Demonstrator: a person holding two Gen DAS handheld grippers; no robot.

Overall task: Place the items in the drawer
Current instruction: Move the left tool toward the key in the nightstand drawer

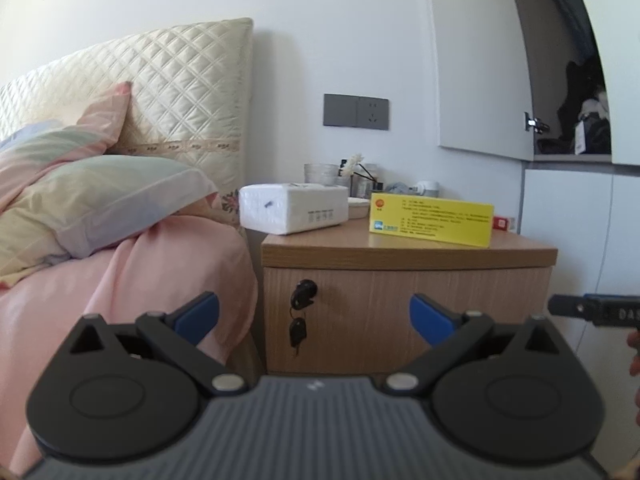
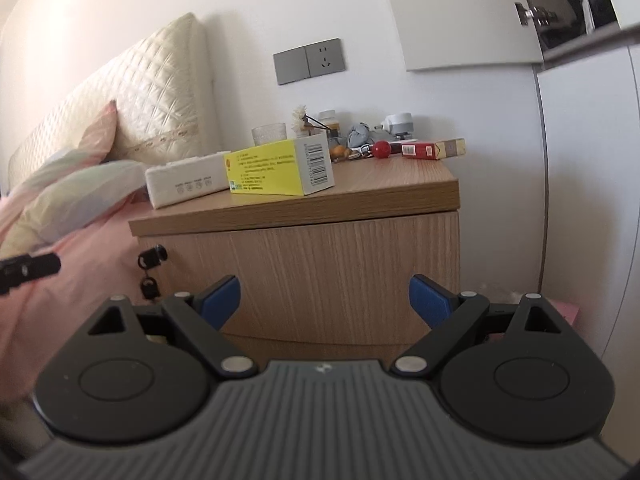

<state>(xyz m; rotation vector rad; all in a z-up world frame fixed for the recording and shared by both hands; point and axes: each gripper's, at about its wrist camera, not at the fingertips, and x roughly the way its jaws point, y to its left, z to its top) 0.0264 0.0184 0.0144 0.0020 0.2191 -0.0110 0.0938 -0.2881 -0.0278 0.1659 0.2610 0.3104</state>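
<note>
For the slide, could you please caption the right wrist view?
Open right gripper facing a closed bedside drawer, yellow box on top.

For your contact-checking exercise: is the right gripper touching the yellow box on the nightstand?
Apart. The right wrist view shows the right gripper open, low before the drawer front, with the yellow box up on the nightstand.

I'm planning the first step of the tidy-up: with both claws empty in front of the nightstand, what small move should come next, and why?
Probably bring the left claw forward to the key in the drawer front. The drawer looks shut, so nothing can go in yet. Both claws are open and empty, and the yellow box and tissue pack sit on the nightstand top.
</note>
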